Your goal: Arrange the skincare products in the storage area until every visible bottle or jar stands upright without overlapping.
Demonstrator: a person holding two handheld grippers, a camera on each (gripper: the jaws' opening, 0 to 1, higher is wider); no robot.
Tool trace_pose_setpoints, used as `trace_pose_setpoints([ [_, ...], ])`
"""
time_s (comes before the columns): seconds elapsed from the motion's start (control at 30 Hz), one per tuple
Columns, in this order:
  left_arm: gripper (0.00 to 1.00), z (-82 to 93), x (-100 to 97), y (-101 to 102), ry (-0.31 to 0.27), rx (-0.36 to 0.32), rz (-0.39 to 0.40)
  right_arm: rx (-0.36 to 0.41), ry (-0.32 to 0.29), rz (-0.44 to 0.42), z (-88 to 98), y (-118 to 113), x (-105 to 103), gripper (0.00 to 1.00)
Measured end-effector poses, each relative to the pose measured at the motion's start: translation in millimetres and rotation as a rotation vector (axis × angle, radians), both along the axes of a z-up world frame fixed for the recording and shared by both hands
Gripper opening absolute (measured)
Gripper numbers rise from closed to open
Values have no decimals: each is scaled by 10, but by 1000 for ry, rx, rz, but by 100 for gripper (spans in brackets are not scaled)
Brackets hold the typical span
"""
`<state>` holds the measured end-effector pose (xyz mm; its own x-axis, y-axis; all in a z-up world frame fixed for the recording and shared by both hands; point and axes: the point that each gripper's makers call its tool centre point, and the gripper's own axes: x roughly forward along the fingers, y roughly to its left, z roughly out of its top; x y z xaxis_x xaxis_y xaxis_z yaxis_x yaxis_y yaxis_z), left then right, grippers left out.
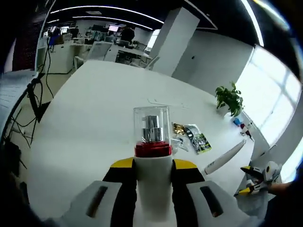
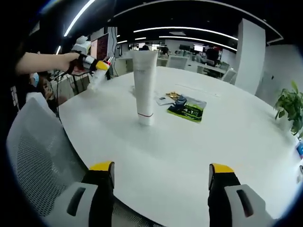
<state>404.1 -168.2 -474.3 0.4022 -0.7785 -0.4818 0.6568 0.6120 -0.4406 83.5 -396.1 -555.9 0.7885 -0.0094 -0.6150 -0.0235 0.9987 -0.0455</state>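
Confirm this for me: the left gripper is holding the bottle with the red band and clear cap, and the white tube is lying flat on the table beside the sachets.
One thing is wrong: the white tube is not lying flat. The right gripper view shows it standing upright on its cap on the table, beside the sachets. The rest holds: in the left gripper view the left gripper is shut on the bottle with the red band and clear cap.

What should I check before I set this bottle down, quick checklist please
1. Left gripper shut on the pump bottle: ok.
2. Bottle upright in the jaws: ok.
3. Right gripper open and holding nothing: ok.
4. White tube standing upright on its cap on the table: ok.
5. Sachets lie apart from the tube: ok.
6. Bare table near the tube for the bottle: ok.
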Motion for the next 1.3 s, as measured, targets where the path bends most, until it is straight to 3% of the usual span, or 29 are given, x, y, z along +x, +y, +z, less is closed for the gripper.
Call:
trace_pose_setpoints([
  [0.1,23,218,47,85,-15,-79,8,-3,0,-2,-42,-29,4,87],
  [0.27,23,682,-301,27,-80,-163,-2,-17,1,4,-30,-31,3,87],
  [0.37,23,918,-392,-7,-120,-216,-28,-19,-10,2,-1,-38,6,87],
  [0.43,23,1117,-542,-62,-162,-239,-37,18,-87,-20,107,-43,69,87],
  [0.5,23,1225,-522,-55,-210,-254,-65,25,-93,-33,178,-45,50,87],
  [0.57,23,1361,-596,-96,-247,-261,-88,10,-82,-30,173,-46,46,86],
  [0.6,23,1487,-622,-107,-267,-274,-89,-38,-77,-15,202,-61,52,86],
  [0.77,23,1993,-907,-233,-349,-352,-149,-117,-121,-15,457,-130,90,86],
  [0.83,23,2112,-975,-262,-385,-361,-163,-85,-183,-46,636,-151,147,85],
  [0.87,23,2191,-1043,-289,-395,-368,-175,-72,-243,-56,852,-114,199,85],
  [0.9,23,2253,-1095,-310,-408,-378,-179,-75,-276,-43,1085,-15,242,84],
  [1.03,23,2471,-1304,-405,-453,-410,-209,-55,-416,37,1677,389,482,84],
  [1.1,24,2528,-1375,-457,-506,-391,-215,-41,-467,62,1855,544,553,84],
  [1.2,24,2561,-1457,-520,-535,-377,-193,-2,-567,119,2193,913,680,77],
  [1.3,24,2547,-1505,-554,-554,-359,-181,38,-603,194,2356,1249,753,71],
])
